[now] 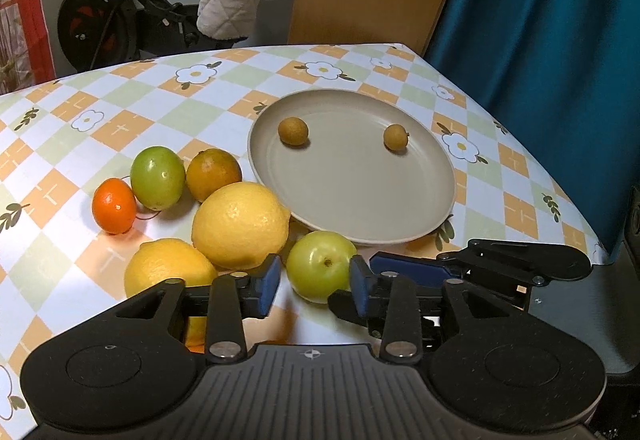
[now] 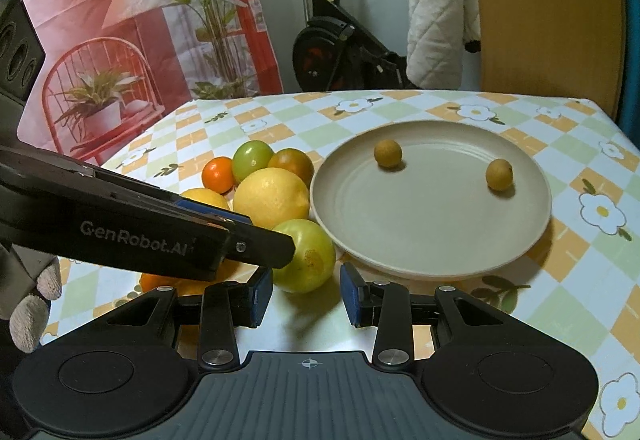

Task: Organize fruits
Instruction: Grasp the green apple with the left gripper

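Both sets of fingers are spread with nothing pinched, so we're clearly just lining up. Going left to right: left of our left gripper (image 1: 314,286) sit the lemons (image 1: 240,226), tangerine (image 1: 114,211) and darker green fruit (image 1: 158,177), bunched together off the dish. Right between its pads sits the pale green fruit (image 1: 320,266), untouched, probably our next pick. Our right gripper (image 2: 306,294) hangs just beside, empty. Beyond the fingertips, the plate (image 1: 360,184) already holds two small brown fruits (image 1: 293,130), well apart.

Plate (image 1: 432,216) on tabletop (image 1: 120,112); two small fruits (image 1: 293,130) inside, well apart. Fruit cluster (image 1: 240,224) left of plate. Exercise bike (image 1: 104,12) behind tabletop.
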Action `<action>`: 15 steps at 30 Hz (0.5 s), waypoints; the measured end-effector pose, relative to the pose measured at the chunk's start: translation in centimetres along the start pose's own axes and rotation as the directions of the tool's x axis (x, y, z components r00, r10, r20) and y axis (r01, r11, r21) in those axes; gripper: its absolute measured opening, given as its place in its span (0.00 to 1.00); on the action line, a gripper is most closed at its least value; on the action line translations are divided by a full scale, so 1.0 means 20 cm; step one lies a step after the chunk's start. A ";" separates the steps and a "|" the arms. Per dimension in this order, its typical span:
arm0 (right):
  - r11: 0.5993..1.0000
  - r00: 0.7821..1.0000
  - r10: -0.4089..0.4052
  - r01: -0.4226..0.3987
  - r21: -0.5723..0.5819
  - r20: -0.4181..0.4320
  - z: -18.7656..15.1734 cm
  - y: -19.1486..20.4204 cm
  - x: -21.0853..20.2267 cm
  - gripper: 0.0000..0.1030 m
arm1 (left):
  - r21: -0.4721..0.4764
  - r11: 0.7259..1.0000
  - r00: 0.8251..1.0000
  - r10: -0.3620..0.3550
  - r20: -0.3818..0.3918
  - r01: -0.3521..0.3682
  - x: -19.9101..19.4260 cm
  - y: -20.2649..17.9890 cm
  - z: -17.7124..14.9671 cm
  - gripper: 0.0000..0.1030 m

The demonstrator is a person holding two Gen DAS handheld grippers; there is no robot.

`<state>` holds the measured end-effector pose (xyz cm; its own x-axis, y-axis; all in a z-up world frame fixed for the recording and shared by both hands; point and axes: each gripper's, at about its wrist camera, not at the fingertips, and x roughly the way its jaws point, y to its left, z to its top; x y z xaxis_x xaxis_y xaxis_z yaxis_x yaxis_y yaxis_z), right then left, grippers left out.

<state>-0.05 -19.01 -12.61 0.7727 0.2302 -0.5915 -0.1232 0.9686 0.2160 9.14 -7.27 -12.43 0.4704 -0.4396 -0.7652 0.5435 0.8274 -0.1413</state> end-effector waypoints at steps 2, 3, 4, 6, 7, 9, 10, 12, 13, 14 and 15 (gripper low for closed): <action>1.000 1.000 0.005 -0.005 0.003 -0.001 0.00 0.00 0.01 0.33 | 0.001 1.000 1.000 -0.002 -0.002 0.002 0.01 0.00 0.00 0.43; 1.000 1.000 0.009 -0.009 0.004 0.000 0.00 0.00 0.01 0.33 | 0.002 1.000 1.000 -0.002 -0.004 0.002 0.01 0.00 0.00 0.43; 1.000 1.000 0.012 -0.012 0.003 0.000 0.00 0.00 0.02 0.33 | 0.005 1.000 1.000 -0.001 -0.006 0.001 0.01 0.00 0.00 0.43; 1.000 1.000 0.019 -0.019 0.005 0.004 0.00 0.00 0.03 0.33 | 0.012 1.000 1.000 0.002 -0.012 -0.002 0.03 -0.01 0.00 0.45; 1.000 1.000 0.022 -0.022 0.006 0.006 0.00 0.00 0.03 0.33 | 0.015 1.000 1.000 0.004 -0.014 -0.003 0.03 -0.01 0.00 0.46; 1.000 1.000 0.026 -0.026 0.007 0.007 0.00 0.00 0.03 0.33 | 0.016 1.000 1.000 0.005 -0.015 -0.005 0.05 -0.01 0.00 0.47; 1.000 1.000 0.027 -0.027 0.008 0.007 0.00 0.00 0.04 0.33 | 0.015 1.000 1.000 0.004 -0.017 -0.004 0.05 -0.01 0.00 0.48; 1.000 1.000 0.028 -0.028 0.010 0.007 0.00 0.00 0.04 0.33 | 0.018 1.000 1.000 0.004 -0.021 -0.004 0.07 -0.01 0.00 0.48; 1.000 1.000 0.028 -0.028 0.011 0.007 0.00 0.00 0.04 0.33 | 0.020 1.000 1.000 0.003 -0.022 -0.003 0.07 -0.01 0.00 0.48; 1.000 1.000 0.028 -0.028 0.011 0.007 0.00 0.00 0.05 0.34 | 0.022 1.000 1.000 0.003 -0.023 -0.002 0.08 -0.02 0.00 0.48; 1.000 1.000 0.028 -0.029 0.013 0.006 0.00 0.00 0.05 0.34 | 0.024 1.000 1.000 0.003 -0.025 -0.002 0.09 -0.02 0.00 0.48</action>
<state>0.70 -18.81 -13.29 0.7728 0.2571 -0.5803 -0.1374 0.9604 0.2425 9.69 -8.32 -13.72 0.4541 -0.4285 -0.7811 0.5590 0.8198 -0.1247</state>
